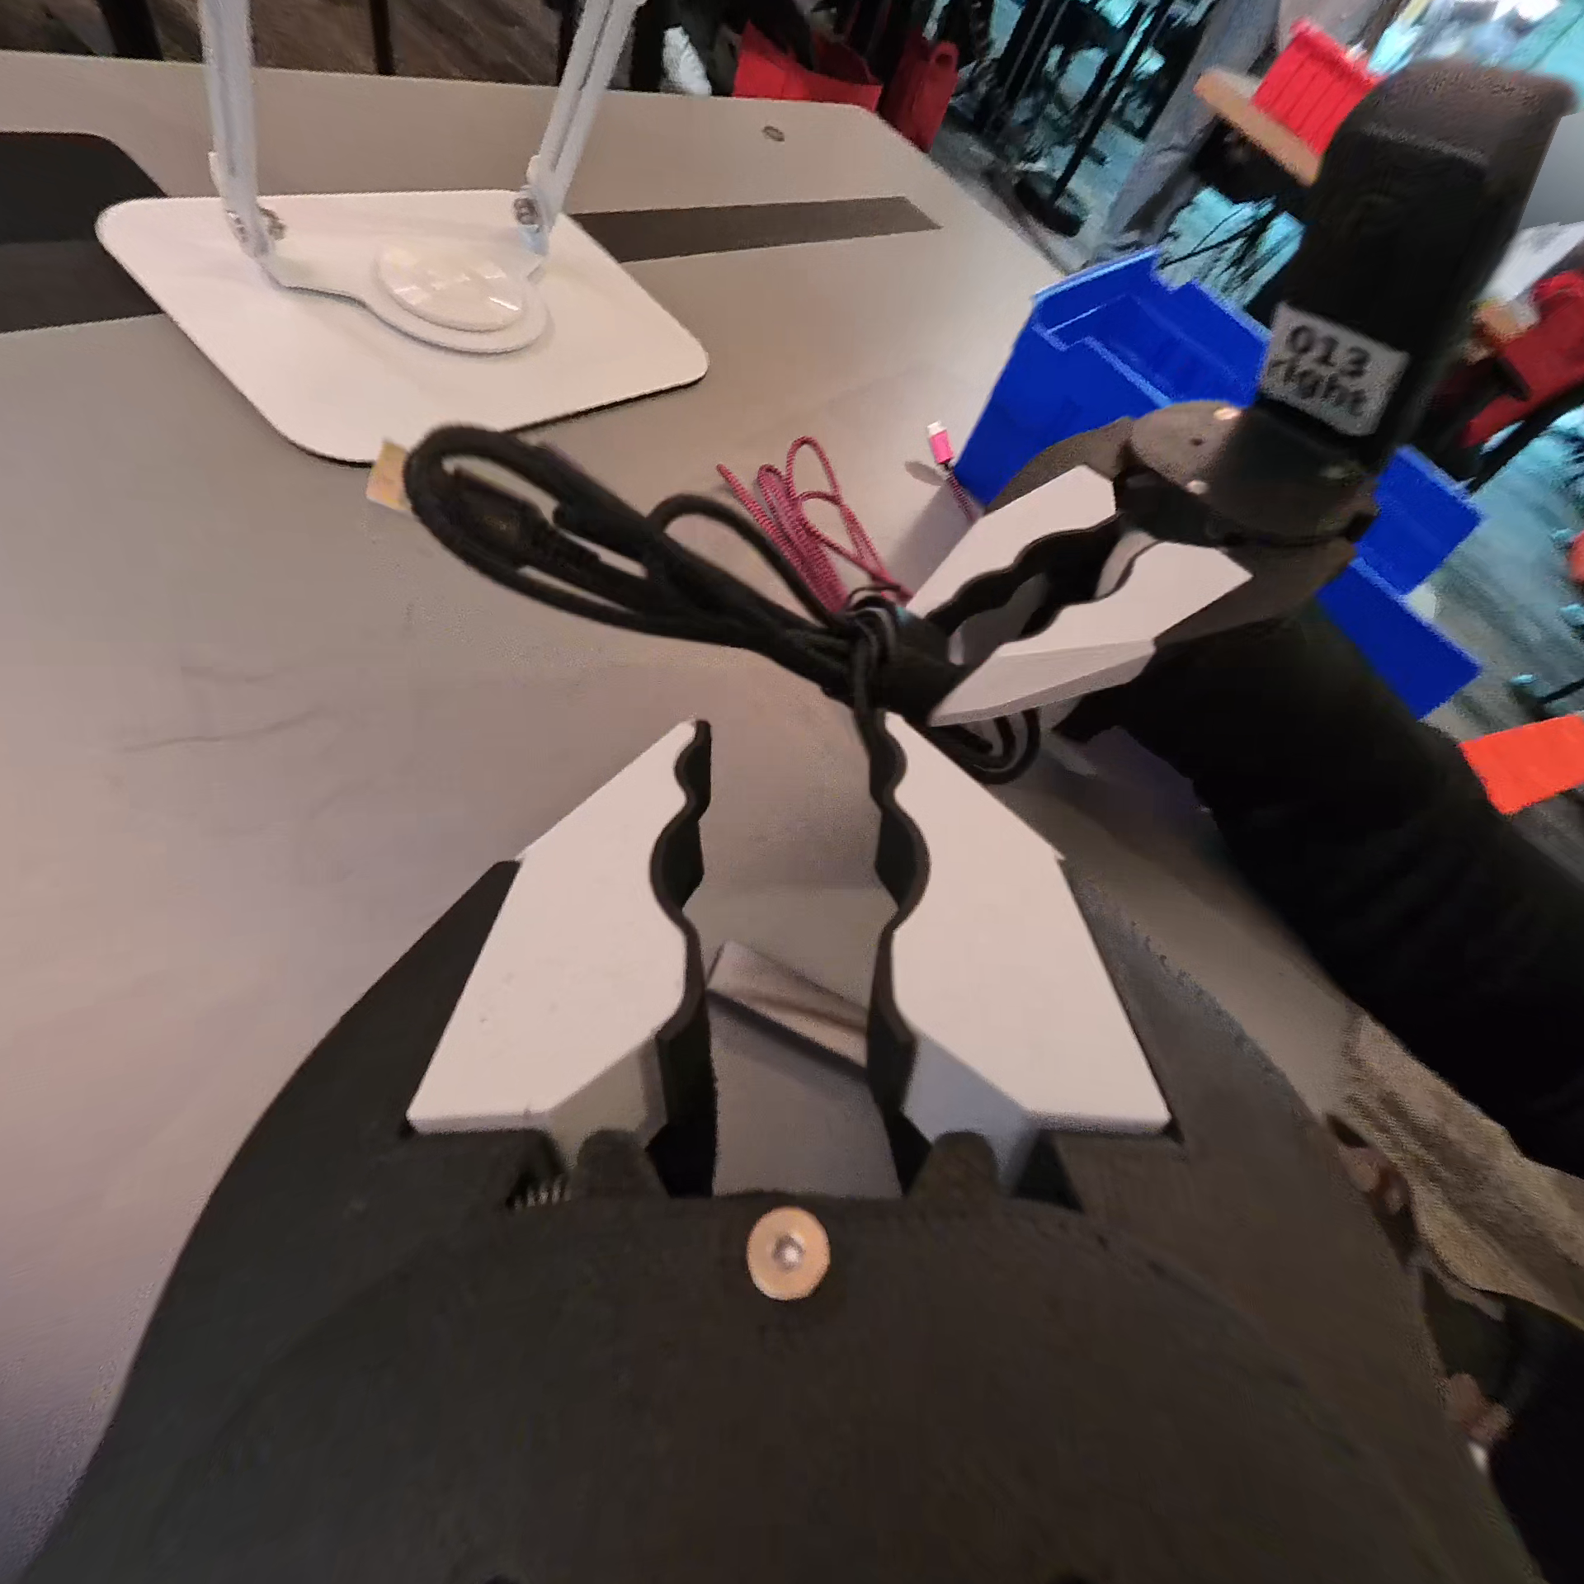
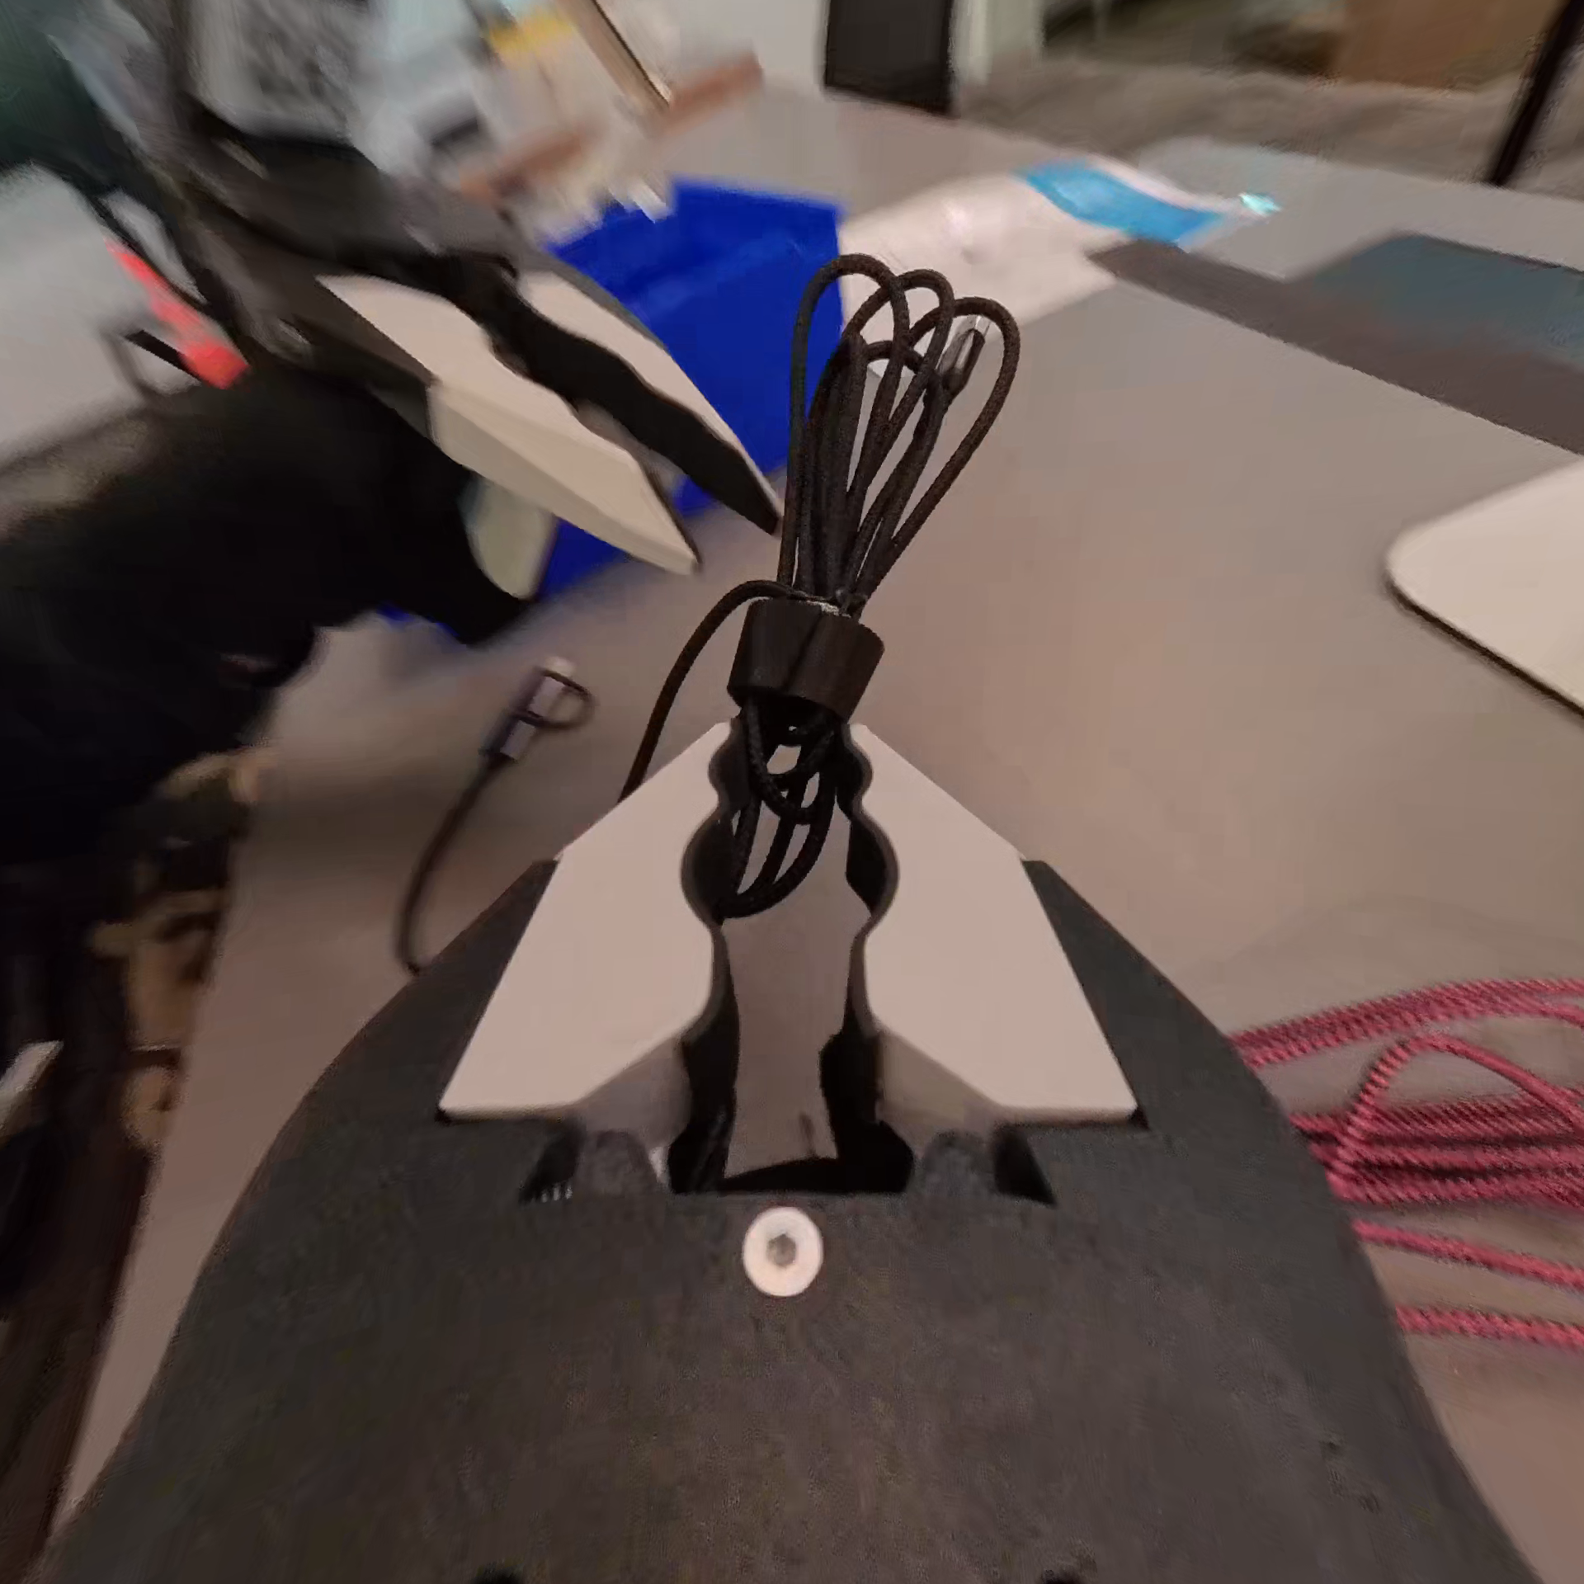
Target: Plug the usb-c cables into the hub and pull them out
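Right gripper (image 2: 789, 754) nearest, squeezing black cable bundle (image 2: 866, 480), lifted off grey table (image 2: 1157, 686). Left gripper (image 1: 793, 746) open, empty, just beside. Still fetching cables; no hub seen. Next: undo band (image 2: 806, 660), free plug.

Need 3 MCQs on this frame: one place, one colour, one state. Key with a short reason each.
1. Where is the black cable bundle?
A. in the blue bin
B. in the right gripper
C. on the lamp base

2. What colour is the loose braided cable on the table?
A. pink
B. green
C. yellow

3. What state is the left gripper in?
A. shut on the bundle
B. shut on the pink cable
C. open

Key: B, the right gripper pinches it below its strap; A, pink weave shows; C, table shows between its fingers.
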Action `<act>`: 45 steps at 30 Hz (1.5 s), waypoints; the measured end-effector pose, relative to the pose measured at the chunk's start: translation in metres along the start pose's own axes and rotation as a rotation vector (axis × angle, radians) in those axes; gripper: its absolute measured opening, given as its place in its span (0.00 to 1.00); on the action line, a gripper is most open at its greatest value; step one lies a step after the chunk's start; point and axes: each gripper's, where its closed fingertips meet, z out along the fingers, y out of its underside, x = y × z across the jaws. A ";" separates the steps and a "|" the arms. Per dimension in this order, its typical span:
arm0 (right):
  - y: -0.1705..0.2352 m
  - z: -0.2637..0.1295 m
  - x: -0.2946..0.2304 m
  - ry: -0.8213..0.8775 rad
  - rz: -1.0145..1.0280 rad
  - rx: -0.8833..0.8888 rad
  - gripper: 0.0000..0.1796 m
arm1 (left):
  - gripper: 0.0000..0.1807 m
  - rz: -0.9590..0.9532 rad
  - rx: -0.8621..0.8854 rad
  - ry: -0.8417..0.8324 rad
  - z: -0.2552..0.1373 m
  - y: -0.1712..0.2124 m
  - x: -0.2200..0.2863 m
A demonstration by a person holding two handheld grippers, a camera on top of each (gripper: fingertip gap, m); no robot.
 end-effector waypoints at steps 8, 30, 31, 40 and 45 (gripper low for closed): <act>-0.031 -0.024 -0.051 -0.396 0.095 0.201 0.10 | 0.39 -0.221 0.266 0.583 -0.027 -0.044 0.066; -0.050 -0.036 -0.074 -0.614 0.209 0.322 0.22 | 0.10 -0.122 0.345 0.730 -0.034 -0.050 0.096; -0.050 -0.036 -0.073 -0.622 0.232 0.324 0.23 | 0.10 -0.104 0.331 0.761 -0.036 -0.048 0.102; -0.041 -0.033 -0.093 -0.724 0.232 0.257 0.10 | 0.10 -0.022 0.276 0.814 -0.031 -0.035 0.119; -0.041 -0.032 -0.085 -0.640 0.181 0.262 0.07 | 0.10 -0.021 0.292 0.766 -0.027 -0.037 0.112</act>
